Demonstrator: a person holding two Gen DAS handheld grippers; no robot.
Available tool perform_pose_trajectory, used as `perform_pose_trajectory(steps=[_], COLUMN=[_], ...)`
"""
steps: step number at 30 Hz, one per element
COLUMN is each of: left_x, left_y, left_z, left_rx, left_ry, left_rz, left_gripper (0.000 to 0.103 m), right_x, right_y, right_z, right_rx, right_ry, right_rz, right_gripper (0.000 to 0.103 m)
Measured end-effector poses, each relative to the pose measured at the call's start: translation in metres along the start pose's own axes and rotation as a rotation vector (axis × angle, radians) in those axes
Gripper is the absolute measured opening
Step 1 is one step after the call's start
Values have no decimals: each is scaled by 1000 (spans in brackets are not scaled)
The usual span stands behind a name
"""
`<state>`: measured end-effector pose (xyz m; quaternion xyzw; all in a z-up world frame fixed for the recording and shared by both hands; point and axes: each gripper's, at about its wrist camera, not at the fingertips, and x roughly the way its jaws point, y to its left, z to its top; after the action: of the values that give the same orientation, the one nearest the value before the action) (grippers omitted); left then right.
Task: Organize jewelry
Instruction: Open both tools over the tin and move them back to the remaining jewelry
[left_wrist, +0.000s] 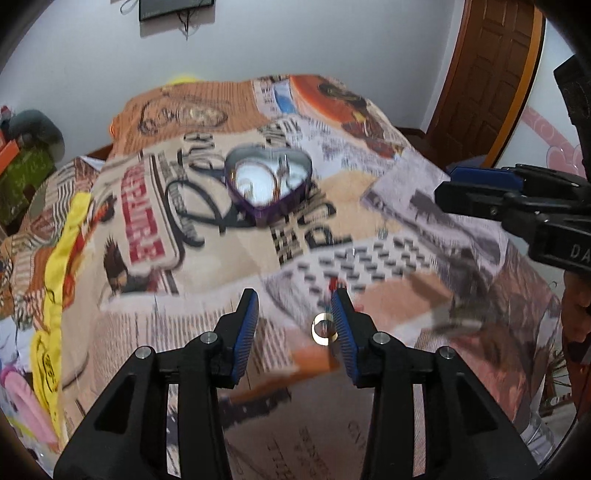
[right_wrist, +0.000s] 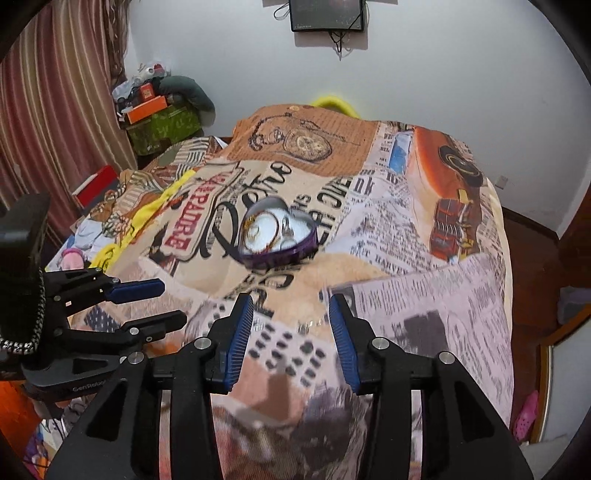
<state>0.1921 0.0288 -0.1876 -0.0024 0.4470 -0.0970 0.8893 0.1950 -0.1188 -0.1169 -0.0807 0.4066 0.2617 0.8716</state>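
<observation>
1. Jewelry status at the jaws: the left gripper (left_wrist: 295, 321) has its fingers spread wide with nothing pinched. A gold ring (left_wrist: 324, 328) lies on the bedspread (left_wrist: 406, 206) between the fingers, just beside the inner face of the right-hand blue pad (left_wrist: 341, 325). Motion blur makes it impossible to tell whether pad and ring touch.
2. The right gripper (right_wrist: 291, 325) is likewise spread wide and empty. No piece sits clearly between its fingers; a few small glints on the cloth near the tips are too blurred to identify.
3. Further out, a small red-tipped item (left_wrist: 334, 283) lies on the cloth just past the tip of the left gripper's right-hand finger. Another small metallic speck shows further up the printed cloth. Both are too small to name.
4. Heart-shaped tin (left_wrist: 269, 184) sits open in the middle of the bed, well apart from both grippers. It already holds pieces: a thin gold loop and a silver-looking item against a white lining. This is confirmed in the right wrist view (right_wrist: 279, 232).
5. Progress judgement: partly done. Some jewelry is in the tin; at least the ring and one or two loose bits remain on the cloth.
6. Next step, as I judge it: close on the ring, which is off-centre toward the right-hand pad.
</observation>
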Motion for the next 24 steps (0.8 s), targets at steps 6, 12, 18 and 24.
perform_pose_trajectory(steps=[6,12,18,24], left_x=[8,17,21,22], left_y=[-4,-17,-14,-14], left_z=[-17,-20,-16,-15], left_rx=[-6,25,-2,-7], left_ry=[35,25,17,7], left_rz=[-39,-37,-45,-53], left_gripper=[41,40,32,20], right_x=[7,11,14,16], right_y=[3,3,5,7], right_z=[-18,-29,-36,-41], right_rx=[4,20,31,35], right_ry=[38,60,75,86], right_rz=[4,18,30,37], right_gripper=[39,39,39,39])
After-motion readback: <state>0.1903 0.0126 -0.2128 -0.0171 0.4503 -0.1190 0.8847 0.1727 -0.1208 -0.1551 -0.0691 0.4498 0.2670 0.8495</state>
